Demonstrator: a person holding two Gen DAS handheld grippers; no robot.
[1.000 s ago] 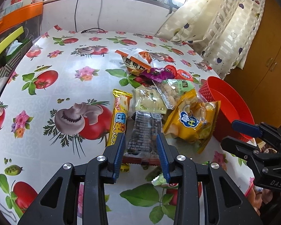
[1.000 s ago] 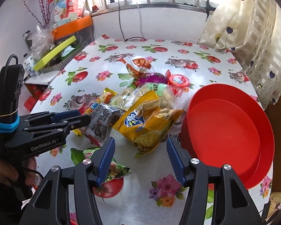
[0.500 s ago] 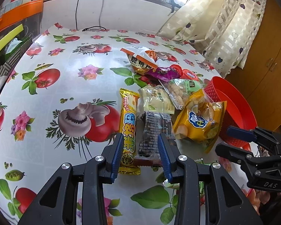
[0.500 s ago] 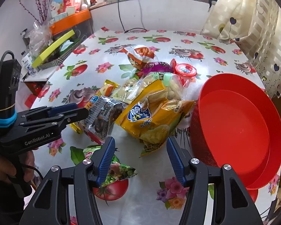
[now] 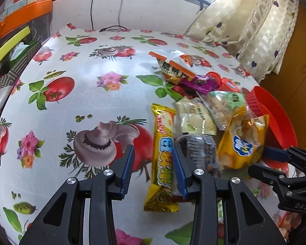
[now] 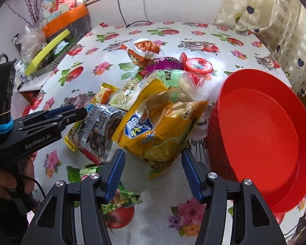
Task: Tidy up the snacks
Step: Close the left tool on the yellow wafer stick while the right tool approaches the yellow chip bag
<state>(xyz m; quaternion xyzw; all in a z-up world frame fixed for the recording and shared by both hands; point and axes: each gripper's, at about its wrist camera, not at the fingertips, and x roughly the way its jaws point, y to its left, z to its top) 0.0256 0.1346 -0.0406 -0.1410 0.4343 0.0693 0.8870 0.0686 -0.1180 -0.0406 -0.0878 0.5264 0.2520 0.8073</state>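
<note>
Several snack packs lie in a pile on the tomato-print tablecloth. My left gripper [image 5: 153, 170] is open, its right finger over the long yellow bar [image 5: 163, 159]; the dark clear pack [image 5: 202, 153] lies just right of it. My right gripper [image 6: 152, 173] is open, just in front of the big yellow chip bag [image 6: 155, 128]. The empty red basket [image 6: 263, 143] stands to the right of the pile. Behind lie a pale green pack [image 5: 193, 118], a clear nut bag [image 5: 222, 104], a purple pack [image 6: 165, 63], an orange-white bag [image 6: 140, 50] and a red-lidded cup [image 6: 197, 65].
A green snack pack [image 6: 120, 198] lies under my right gripper's left finger. Boxes, a yellow-green strip and an orange tray [image 6: 57, 26] crowd the table's left side. A cable [image 5: 112, 28] rests at the far edge. A curtain [image 5: 244, 26] hangs at the right.
My left gripper has shifted left, from around the dark clear pack to around the yellow bar. My right gripper has moved closer to the chip bag.
</note>
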